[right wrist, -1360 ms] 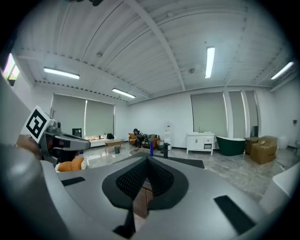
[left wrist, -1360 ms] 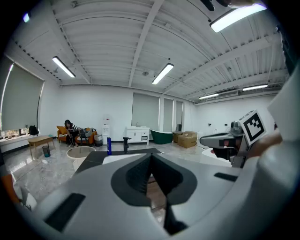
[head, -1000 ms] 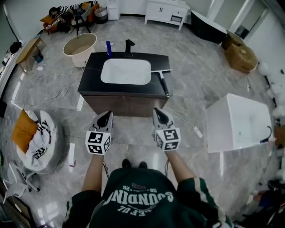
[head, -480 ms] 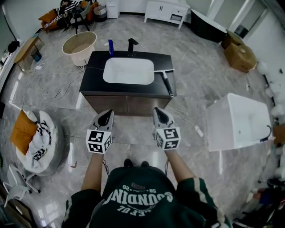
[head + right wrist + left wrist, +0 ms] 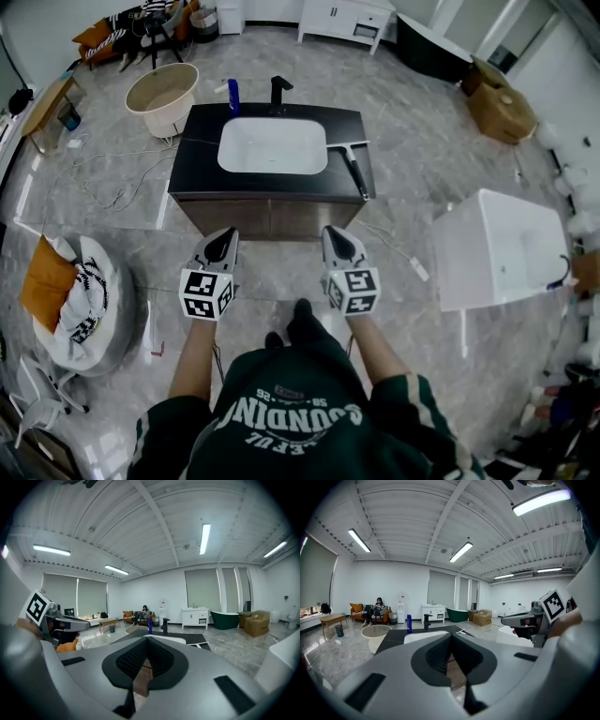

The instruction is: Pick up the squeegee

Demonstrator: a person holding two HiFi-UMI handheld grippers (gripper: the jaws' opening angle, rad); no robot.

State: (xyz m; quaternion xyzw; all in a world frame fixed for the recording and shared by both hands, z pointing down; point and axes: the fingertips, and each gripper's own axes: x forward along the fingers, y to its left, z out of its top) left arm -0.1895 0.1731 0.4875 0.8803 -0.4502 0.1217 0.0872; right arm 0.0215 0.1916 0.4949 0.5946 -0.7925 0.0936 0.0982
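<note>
The squeegee (image 5: 352, 169) lies on the right end of the black vanity top (image 5: 197, 155), white blade away from me, black handle toward the front edge. It sits beside the white basin (image 5: 272, 145). Its pale blade also shows in the right gripper view (image 5: 201, 644). My left gripper (image 5: 221, 247) and right gripper (image 5: 336, 242) hover side by side over the floor in front of the vanity, well short of the squeegee. Both point at the cabinet front with jaws shut and nothing between them. The left gripper view has the right gripper (image 5: 528, 619) at its right side.
A blue bottle (image 5: 232, 95) and a black tap (image 5: 277, 91) stand at the back of the vanity top. A round tub (image 5: 167, 94) stands on the floor to the back left, a white bathtub (image 5: 497, 253) to the right, a beanbag (image 5: 80, 295) to the left. Cables (image 5: 394, 248) trail across the floor.
I have stepped toward the vanity; a leg now shows below the grippers. Both grippers stay shut and level with each other.
</note>
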